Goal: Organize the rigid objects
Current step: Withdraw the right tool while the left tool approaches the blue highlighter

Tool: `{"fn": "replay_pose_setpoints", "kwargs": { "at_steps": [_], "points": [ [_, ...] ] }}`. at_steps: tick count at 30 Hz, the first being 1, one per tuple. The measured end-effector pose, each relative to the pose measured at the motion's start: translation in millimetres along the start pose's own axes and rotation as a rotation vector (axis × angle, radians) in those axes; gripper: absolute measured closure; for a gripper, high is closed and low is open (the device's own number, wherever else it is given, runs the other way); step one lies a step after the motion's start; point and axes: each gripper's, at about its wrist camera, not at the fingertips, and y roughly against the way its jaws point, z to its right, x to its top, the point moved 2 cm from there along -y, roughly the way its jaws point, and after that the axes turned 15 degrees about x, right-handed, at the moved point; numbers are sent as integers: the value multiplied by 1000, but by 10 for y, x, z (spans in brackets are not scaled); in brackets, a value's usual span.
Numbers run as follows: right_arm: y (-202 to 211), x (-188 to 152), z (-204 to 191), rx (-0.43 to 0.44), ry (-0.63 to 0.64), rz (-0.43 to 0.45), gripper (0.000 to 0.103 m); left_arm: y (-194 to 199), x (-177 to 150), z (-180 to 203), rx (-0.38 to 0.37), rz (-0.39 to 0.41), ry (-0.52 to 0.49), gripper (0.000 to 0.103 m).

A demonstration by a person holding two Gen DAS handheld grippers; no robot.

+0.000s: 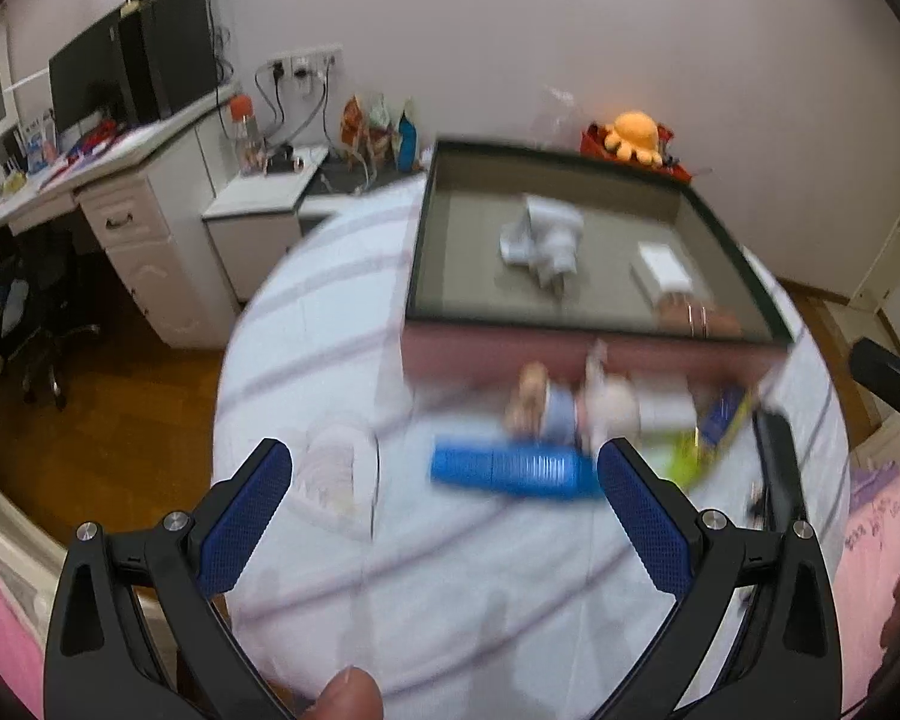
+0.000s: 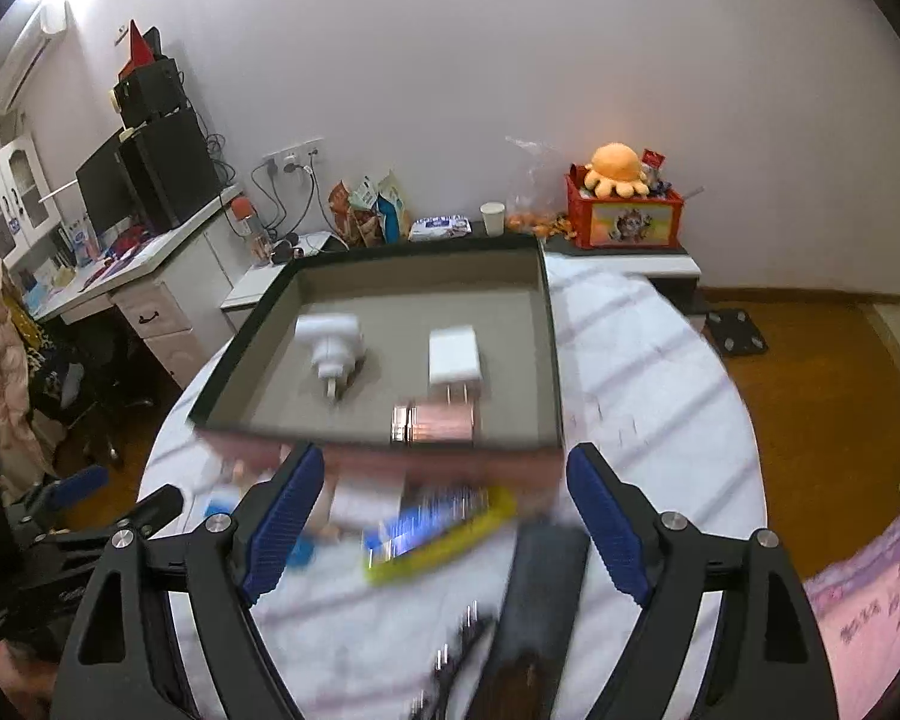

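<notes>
Loose items: near side of the round table [image 2: 660, 360], in front of the tray; a blue ribbed case [image 1: 510, 468], a small figurine [image 1: 540, 402], a yellow-edged packet [image 2: 444, 534] and a dark flat object [image 2: 546, 576], all blurred, not yet sorted.
Tray [image 2: 549, 360]: shallow, dark-rimmed, far half of the table; probably the collecting place, since rigid pieces already lie inside.
Tray contents: rounded white plug adapter [image 2: 330, 348] at left, square white charger [image 2: 453, 354] to its right, a brownish ribbed piece [image 2: 432, 423] at the near wall; kept apart, likely for tidy rows.
Left gripper [image 1: 444, 504]: jaws spread wide, nothing between them, hanging just above the cloth beside the blue case; seemingly lined up for a pick.
Right gripper [image 2: 444, 516]: jaws likewise released and empty, poised over the packet and the dark object.
Edges: near wall of the tray stands between loose items and the floor of the tray, so a lift over the rim looks needed.
Open room: bare tray floor at far right and far left; bare striped cloth right of the tray.
Surroundings: red box [image 2: 627, 219] with an orange plush [image 2: 618, 168] beyond the table, desk [image 2: 150, 276] far left, well apart.
</notes>
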Motion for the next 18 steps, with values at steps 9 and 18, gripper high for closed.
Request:
{"fn": "replay_pose_setpoints", "kwargs": {
  "at_steps": [9,18],
  "points": [
    [131,-704,-59,41,-51,-75,18,-37,-366,179,-10,-9,-40,0],
    [85,-671,14,23,-69,-65,18,-438,-189,567,-3,-43,-28,0]
  ]
}}
